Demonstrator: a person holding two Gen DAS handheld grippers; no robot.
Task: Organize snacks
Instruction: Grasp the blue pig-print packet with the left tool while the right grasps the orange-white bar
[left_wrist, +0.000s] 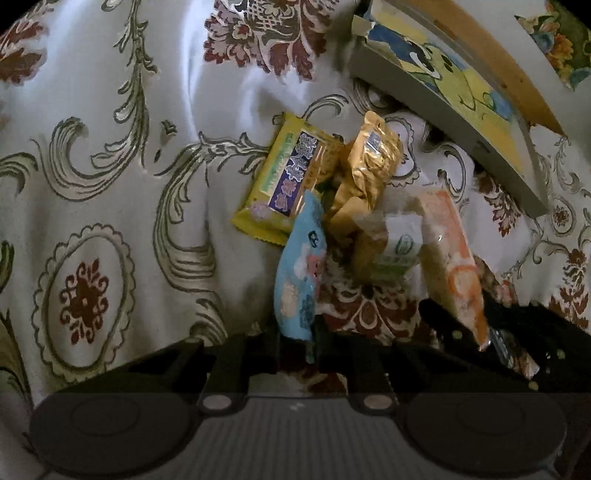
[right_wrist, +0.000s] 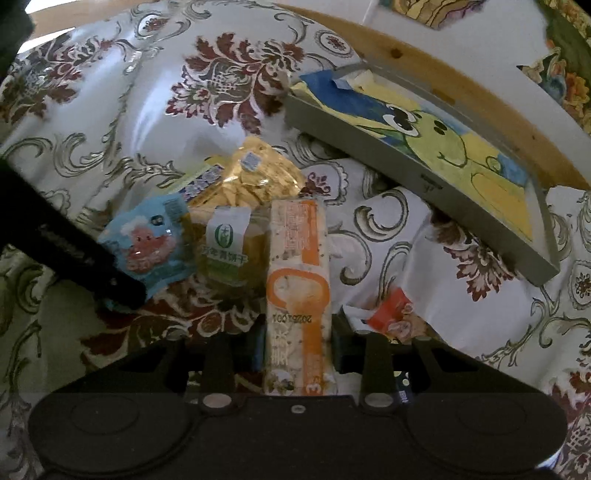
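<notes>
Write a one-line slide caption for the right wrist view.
Right gripper shut on orange cracker packet, snack pile beside it, grey tray beyond.

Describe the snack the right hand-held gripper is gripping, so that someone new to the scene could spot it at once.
Start at the grey tray with the cartoon lining on the floral tablecloth. In front of it lies a small pile of snacks; the orange-and-white cracker pack is at its right edge, in the right hand-held gripper. It alone is long, narrow and orange-striped.
</notes>
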